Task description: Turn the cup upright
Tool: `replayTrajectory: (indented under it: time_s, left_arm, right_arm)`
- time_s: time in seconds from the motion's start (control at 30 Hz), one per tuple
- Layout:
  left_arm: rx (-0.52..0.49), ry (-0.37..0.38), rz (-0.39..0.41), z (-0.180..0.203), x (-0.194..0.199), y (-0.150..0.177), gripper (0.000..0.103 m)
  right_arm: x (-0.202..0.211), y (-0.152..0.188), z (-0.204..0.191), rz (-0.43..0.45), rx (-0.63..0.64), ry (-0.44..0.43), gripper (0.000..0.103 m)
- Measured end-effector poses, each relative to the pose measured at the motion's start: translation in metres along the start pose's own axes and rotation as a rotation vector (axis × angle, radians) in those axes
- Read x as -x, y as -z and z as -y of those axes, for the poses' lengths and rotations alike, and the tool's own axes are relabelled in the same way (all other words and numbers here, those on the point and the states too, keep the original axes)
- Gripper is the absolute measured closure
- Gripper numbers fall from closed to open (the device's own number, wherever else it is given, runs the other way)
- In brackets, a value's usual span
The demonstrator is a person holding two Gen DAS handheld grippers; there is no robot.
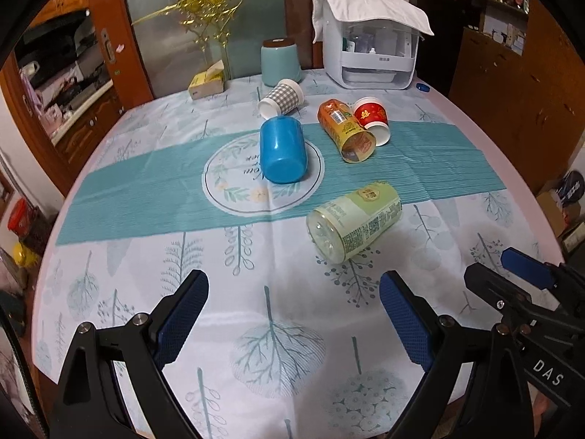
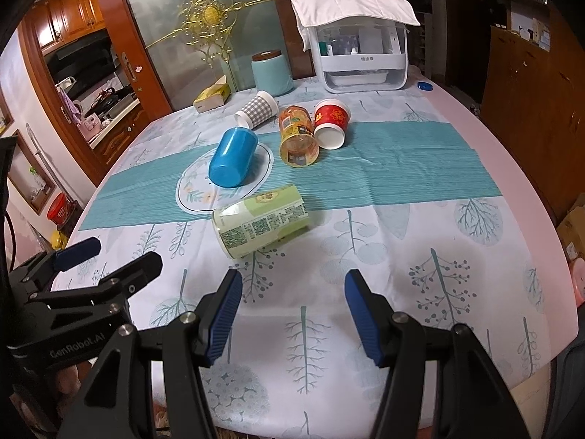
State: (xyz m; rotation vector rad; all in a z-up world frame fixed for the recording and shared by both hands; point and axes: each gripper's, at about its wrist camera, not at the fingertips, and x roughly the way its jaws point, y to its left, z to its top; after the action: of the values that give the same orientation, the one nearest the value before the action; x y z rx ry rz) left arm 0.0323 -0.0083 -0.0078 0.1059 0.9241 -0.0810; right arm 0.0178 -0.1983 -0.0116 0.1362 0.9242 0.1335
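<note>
Several cups lie on their sides on the round table. A pale green labelled cup (image 1: 353,219) (image 2: 261,219) lies nearest. A blue cup (image 1: 283,150) (image 2: 232,157) lies on the round print. An orange-yellow cup (image 1: 345,130) (image 2: 298,135), a red and white paper cup (image 1: 373,119) (image 2: 331,124) and a grey checked paper cup (image 1: 281,97) (image 2: 256,109) lie farther back. My left gripper (image 1: 292,311) is open and empty, short of the green cup. My right gripper (image 2: 292,303) is open and empty, just right of the green cup's near end.
A teal canister (image 1: 279,62), a yellow tissue box (image 1: 206,80), a white appliance under a cloth (image 1: 371,47) and a small blue cap (image 1: 423,87) stand at the table's far edge. Each gripper shows in the other's view: right (image 1: 526,285), left (image 2: 106,259).
</note>
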Motion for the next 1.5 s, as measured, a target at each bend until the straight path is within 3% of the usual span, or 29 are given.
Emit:
replayTrajectory:
  time_s: [0.2,0.5,0.83,1.03,1.1,1.17,1.3,1.5]
  left_arm:
    - [-0.091,-0.012,-0.009,0.009,-0.011,-0.01,0.009]
    - [-0.303,0.047,-0.085,0.015,-0.061,-0.037,0.009]
    - [-0.505,0.178,-0.195,0.04,-0.116,-0.056,0.009]
    - [-0.624,0.142,-0.227,0.063,-0.132,-0.053,0.009]
    - [-0.629,0.135,-0.265,0.068,-0.141,-0.053,0.015]
    - [-0.621,0.138,-0.322,0.069,-0.149,-0.054,0.033]
    - [-0.523,0.143,-0.37,0.067,-0.154,-0.06,0.033]
    - [-0.225,0.21,-0.47,0.037,-0.152,-0.064,0.033]
  right_arm:
    - [-0.008,-0.002,0.007,-0.012,-0.021,0.0,0.044]
    - [-0.03,-0.003,0.02,-0.048,-0.057,0.015,0.044]
    - [-0.08,-0.011,0.04,-0.113,-0.134,0.024,0.044]
    - [-0.093,-0.008,0.04,-0.143,-0.155,0.012,0.044]
    - [-0.094,-0.006,0.041,-0.149,-0.161,0.008,0.044]
    - [-0.093,-0.004,0.043,-0.152,-0.171,0.006,0.044]
    - [-0.088,-0.001,0.05,-0.15,-0.195,0.005,0.044]
    - [-0.081,0.002,0.055,-0.144,-0.213,-0.008,0.044]
